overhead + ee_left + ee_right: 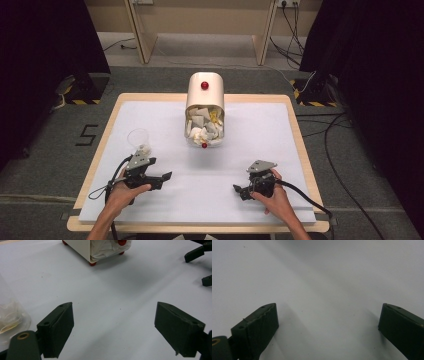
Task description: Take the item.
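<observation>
A cream container (205, 92) with red knobs lies on its side at the table's middle, its open end toward me and stuffed with crumpled white and yellow paper (204, 127). A clear plastic cup (139, 139) holding a crumpled scrap stands at the left. My left gripper (163, 180) rests just in front of the cup, open and pointing right. In the left gripper view its jaws (115, 315) are wide apart over bare sheet, with the cup (10, 315) at the left and the container (82, 247) ahead. My right gripper (239, 192) is open at the front right, its jaws (327, 315) empty.
A white sheet (260, 135) covers the wooden table (295, 125). The right gripper's black jaws (200, 265) show at the top right of the left gripper view. Cables (335, 150) run over the floor to the right, and dark curtains (380, 75) flank both sides.
</observation>
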`<state>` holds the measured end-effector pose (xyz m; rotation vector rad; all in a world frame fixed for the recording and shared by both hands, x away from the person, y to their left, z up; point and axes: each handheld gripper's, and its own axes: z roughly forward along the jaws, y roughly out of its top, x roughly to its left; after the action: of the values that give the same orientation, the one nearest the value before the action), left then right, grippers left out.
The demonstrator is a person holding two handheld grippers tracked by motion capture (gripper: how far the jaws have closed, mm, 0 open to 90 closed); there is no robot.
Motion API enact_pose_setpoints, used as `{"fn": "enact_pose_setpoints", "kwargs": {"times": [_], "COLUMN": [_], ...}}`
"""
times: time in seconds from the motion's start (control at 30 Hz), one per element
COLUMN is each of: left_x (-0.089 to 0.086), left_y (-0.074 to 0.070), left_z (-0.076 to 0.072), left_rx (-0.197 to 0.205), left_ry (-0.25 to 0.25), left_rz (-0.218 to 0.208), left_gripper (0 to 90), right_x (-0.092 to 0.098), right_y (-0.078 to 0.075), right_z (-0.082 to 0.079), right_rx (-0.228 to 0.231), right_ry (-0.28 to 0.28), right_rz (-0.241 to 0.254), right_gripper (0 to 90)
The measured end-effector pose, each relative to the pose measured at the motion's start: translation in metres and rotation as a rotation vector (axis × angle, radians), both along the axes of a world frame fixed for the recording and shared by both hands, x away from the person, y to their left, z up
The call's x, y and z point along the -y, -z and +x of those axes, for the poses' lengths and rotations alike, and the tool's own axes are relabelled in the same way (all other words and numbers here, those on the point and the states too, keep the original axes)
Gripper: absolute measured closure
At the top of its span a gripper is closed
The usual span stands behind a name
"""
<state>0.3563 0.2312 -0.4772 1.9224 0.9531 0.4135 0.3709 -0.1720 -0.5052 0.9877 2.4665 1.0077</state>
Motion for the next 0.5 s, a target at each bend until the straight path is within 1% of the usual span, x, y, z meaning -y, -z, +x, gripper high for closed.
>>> {"fn": "enact_pose_setpoints", "kwargs": {"times": [0.5], "left_x": [-0.005], "left_y": [0.012], "left_z": [-0.010], "left_rx": [-0.019], "left_ry": [-0.012], "left_rz": [-0.005], "left_gripper": [15.5], "right_x": [0.000], "right_y": [0.000], "right_z": [0.000], "right_rx": [0.000], "right_ry": [0.000], "right_rz": [0.000], "right_gripper": [3.3]}}
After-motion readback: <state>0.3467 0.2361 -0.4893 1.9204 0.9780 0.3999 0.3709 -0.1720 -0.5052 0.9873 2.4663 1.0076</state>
